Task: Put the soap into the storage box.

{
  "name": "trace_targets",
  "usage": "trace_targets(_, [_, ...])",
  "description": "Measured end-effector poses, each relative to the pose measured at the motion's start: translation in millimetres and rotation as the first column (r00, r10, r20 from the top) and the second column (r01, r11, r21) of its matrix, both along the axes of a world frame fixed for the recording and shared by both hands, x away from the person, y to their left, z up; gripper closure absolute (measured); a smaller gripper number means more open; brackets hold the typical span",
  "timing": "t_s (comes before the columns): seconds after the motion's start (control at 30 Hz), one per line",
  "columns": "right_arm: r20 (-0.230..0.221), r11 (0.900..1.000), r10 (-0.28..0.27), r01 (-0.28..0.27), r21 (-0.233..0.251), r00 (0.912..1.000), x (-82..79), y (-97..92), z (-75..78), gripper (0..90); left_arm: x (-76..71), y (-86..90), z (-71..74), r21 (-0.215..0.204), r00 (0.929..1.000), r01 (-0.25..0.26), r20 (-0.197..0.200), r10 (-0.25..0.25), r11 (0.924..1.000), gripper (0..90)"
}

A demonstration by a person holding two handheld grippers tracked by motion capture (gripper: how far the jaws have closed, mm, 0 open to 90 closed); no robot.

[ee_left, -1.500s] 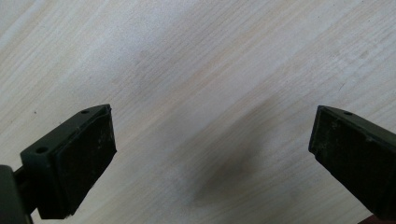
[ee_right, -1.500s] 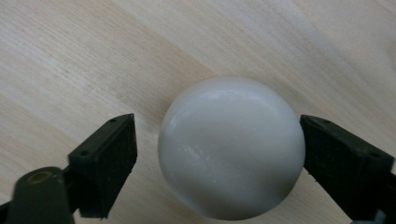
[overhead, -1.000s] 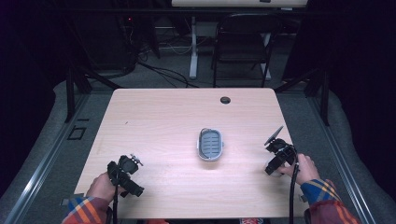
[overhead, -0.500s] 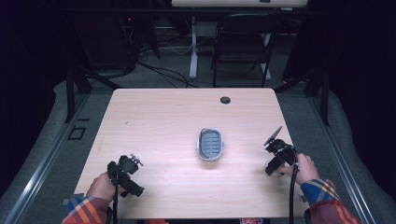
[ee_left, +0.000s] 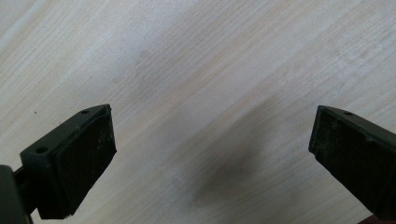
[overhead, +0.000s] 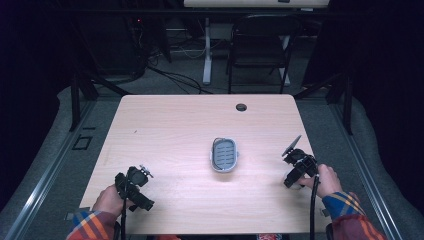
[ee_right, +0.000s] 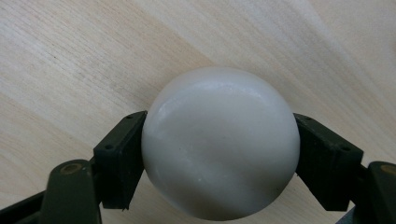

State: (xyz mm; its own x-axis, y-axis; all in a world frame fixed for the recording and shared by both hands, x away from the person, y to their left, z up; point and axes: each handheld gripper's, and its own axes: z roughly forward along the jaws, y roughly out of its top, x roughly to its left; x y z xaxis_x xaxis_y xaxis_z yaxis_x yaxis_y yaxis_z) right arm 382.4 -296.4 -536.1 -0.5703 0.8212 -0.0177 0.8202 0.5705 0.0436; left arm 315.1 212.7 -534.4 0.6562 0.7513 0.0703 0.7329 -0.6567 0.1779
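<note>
My right gripper (ee_right: 219, 140) is shut on a smooth white ball (ee_right: 220, 140), one black pad pressed on each side, just above the wooden table (ee_right: 70, 56). In the high view this gripper (overhead: 292, 180) sits near the table's right edge, held by a hand in a plaid sleeve. My left gripper (ee_left: 212, 154) stands open over bare wood with nothing between its pads; the high view shows it (overhead: 132, 187) at the front left. A small grey oval dish (overhead: 224, 154) lies in the middle of the table, apart from both grippers.
A round cable hole (overhead: 241, 107) marks the table's far edge. Beyond the table, a dark chair (overhead: 260, 45) and a white desk leg (overhead: 206, 50) stand on the floor. Bare wood stretches between the dish and each gripper.
</note>
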Motion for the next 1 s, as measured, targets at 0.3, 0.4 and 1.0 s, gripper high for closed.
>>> trace_targets(0.3, [-0.003,1.0000,0.003,-0.003,0.000,1.0000,-0.6,1.1,1.0,24.1,-0.1,-0.1,-0.1,-0.002,1.0000,-0.002,0.000,0.002,1.0000,0.2])
trace_targets(0.4, [0.002,1.0000,0.005,-0.005,-0.001,1.0000,-1.0,1.7,1.0,24.1,0.0,-0.1,0.0,-0.001,1.0000,0.000,0.000,0.000,1.0000,0.3])
trace_targets(1.0, [0.018,0.9993,-0.009,0.008,0.036,0.9998,-3.1,5.9,2.0,24.1,0.1,-0.7,-0.5,0.001,1.0000,0.002,-0.005,-0.002,1.0000,0.2])
